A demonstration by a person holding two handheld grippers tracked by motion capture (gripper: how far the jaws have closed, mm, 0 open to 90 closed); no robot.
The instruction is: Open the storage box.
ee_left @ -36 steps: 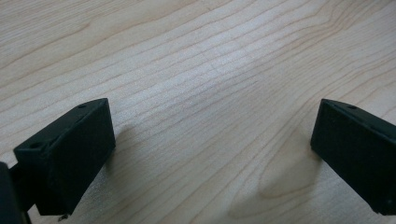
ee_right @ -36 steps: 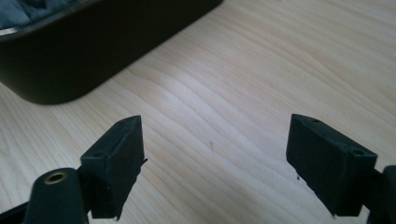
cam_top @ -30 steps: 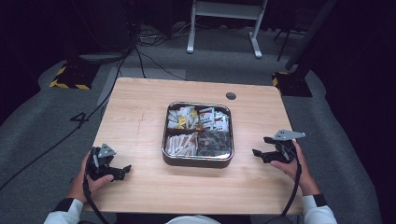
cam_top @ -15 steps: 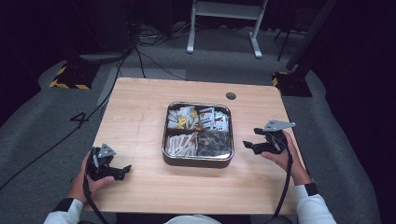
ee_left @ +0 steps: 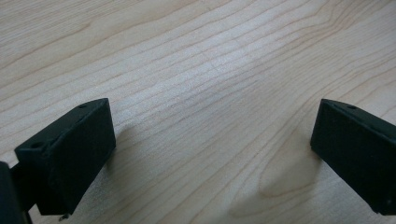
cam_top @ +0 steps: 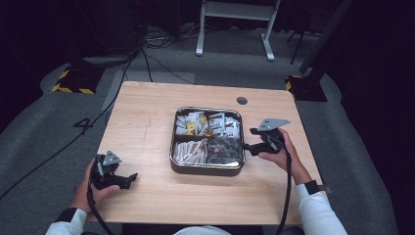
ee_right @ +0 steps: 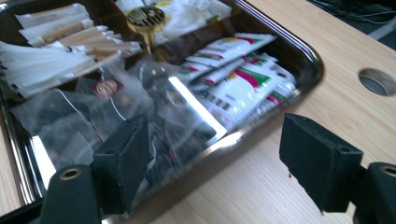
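A square metal tray (cam_top: 207, 170) sits mid-table, split into compartments: paper-wrapped sticks (cam_top: 188, 149), clear bags with dark contents (cam_top: 222, 149), red-and-green sachets (cam_top: 223, 122) and white-and-yellow packets (cam_top: 191, 122). My right gripper (cam_top: 248, 139) hovers at the tray's right rim, jaws open and pointing at it, nothing between them. In the right gripper view the right gripper (ee_right: 219, 154) straddles the tray rim (ee_right: 299, 51), over the clear bags (ee_right: 116, 107) and the sachets (ee_right: 238, 79). My left gripper (cam_top: 128, 179) rests near the front left corner, open; in its own view the left gripper (ee_left: 212, 140) frames bare wood.
A round cable hole (cam_top: 242, 100) lies in the tabletop behind the tray, also in the right gripper view as the hole (ee_right: 377, 81). A white metal stand (cam_top: 235, 24) and cables (cam_top: 147, 54) are on the floor beyond the table's far edge.
The right hand has carried its gripper left and a little up, from the table's right edge to the tray's right rim. The left gripper has stayed put.
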